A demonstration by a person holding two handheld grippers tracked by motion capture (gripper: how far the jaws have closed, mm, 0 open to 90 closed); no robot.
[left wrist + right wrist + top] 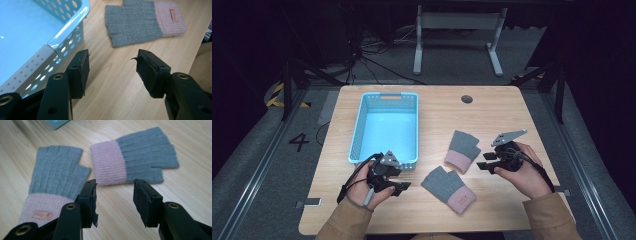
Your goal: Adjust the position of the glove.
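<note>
High view: table lit evenly from above, floor and room around it falling to near black, frame small and soft, faint shadows under the gloves. Left gripper view is bright and slightly washed, basket floor glaring pale blue, jaws near the lens soft, dark corner at right edge. Right gripper view has even soft light, glove knit fairly sharp, jaw bases blurred, wood grain going soft toward the top edge.
</note>
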